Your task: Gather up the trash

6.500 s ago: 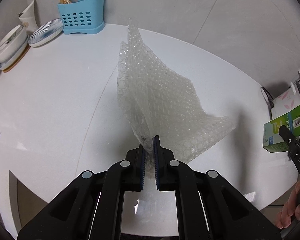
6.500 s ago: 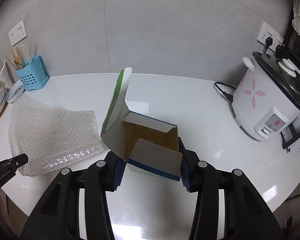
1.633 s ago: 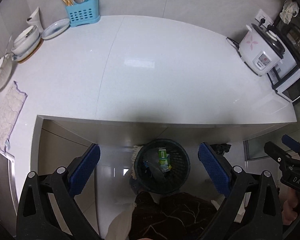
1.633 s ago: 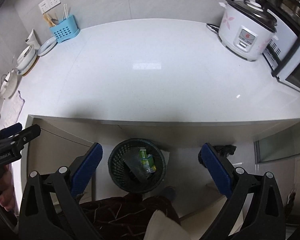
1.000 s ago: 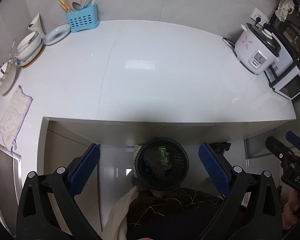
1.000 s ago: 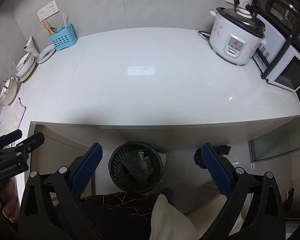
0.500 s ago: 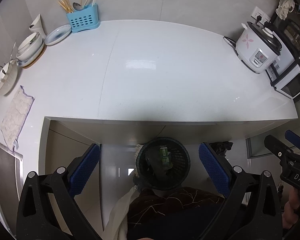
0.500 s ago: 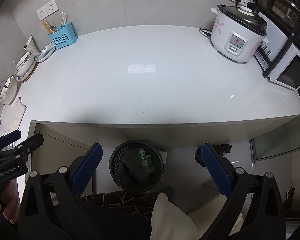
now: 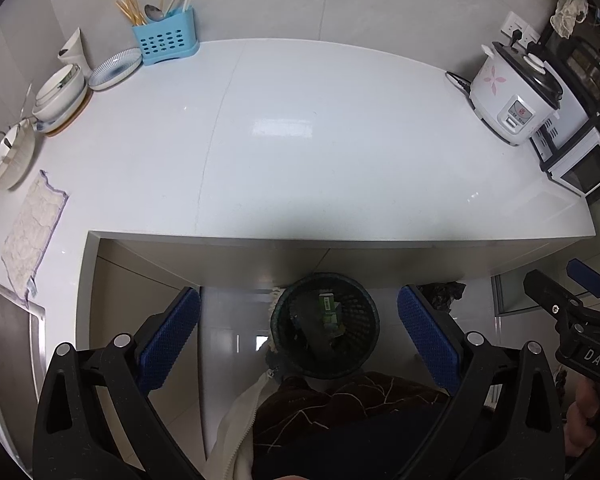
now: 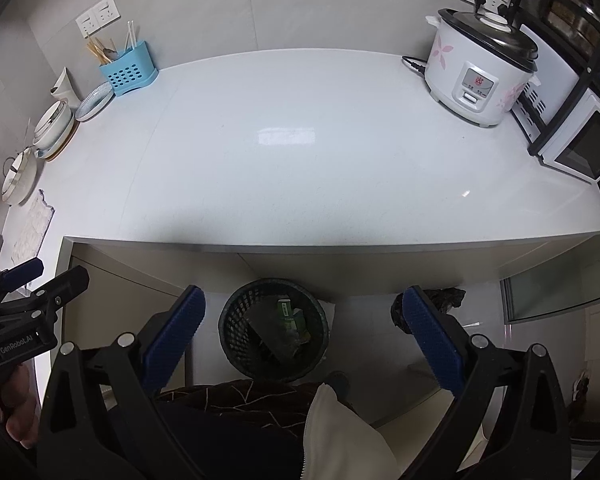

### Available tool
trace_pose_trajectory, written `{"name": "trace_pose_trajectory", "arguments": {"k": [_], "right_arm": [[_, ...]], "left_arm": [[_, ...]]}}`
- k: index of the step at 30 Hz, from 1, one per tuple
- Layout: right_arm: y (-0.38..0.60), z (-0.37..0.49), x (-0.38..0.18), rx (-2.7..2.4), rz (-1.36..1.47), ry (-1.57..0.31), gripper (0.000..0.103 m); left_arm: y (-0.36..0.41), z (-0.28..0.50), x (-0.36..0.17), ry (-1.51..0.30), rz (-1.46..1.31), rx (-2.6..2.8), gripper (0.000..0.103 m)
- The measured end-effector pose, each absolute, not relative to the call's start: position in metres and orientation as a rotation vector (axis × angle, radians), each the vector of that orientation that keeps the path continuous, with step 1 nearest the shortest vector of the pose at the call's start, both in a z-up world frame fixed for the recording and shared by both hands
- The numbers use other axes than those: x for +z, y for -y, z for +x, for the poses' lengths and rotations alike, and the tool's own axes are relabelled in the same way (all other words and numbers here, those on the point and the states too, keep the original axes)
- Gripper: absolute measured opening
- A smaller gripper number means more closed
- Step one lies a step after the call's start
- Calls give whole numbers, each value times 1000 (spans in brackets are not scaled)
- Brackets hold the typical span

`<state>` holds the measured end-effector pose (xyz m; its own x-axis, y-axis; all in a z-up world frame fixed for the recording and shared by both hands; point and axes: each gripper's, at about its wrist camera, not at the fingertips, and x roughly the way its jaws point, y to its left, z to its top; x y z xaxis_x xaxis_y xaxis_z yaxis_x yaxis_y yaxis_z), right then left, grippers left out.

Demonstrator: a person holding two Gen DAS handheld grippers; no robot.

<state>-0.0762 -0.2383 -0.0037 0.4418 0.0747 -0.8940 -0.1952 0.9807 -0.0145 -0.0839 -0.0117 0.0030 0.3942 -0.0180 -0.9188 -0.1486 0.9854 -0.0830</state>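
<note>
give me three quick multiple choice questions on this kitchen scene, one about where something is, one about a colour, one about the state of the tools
1. Where is the trash basket?
A. on the countertop beside the rice cooker
B. on the floor under the countertop's front edge
C. in the sink

2. What colour is the utensil holder?
A. red
B. light blue
C. black

3. How do the two tools stand?
A. both open, holding nothing
B. both shut on trash
C. left shut, right open

Answers:
1. B: the trash basket sits on the floor below the countertop, while the rice cooker stands up on it.
2. B: the utensil holder at the back wall is light blue, with round holes.
3. A: the left tool and the right tool each show blue pads spread wide with nothing between them; a green carton lies in the basket.
</note>
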Motion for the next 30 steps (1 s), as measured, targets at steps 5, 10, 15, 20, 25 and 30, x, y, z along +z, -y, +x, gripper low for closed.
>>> {"name": "trace_pose_trajectory", "arguments": {"k": [5,10,15,20,25,30], "right_arm": [[238,-77,-4,170,-122,-1099,95],[238,-78,-4,170,-123,-1099,95],[237,-78,-4,169,-122,-1100,95],[237,-78,-5,171,-122,-1102,95],[236,-79,-6,175,-121,-1105,95],[235,-79,-7,182,-121,-1110,95]], "left_arm": [[13,-86,2,-1161,-160,82,97],[12,-87,3,-1158,-158,82,97],[12,-87,3,-1158,-162,80,97],[13,-86,2,-1165,-171,65,97],[13,-87,4,-1159,-173,57,97],[13,-87,4,-1156,-166,62,97]]}}
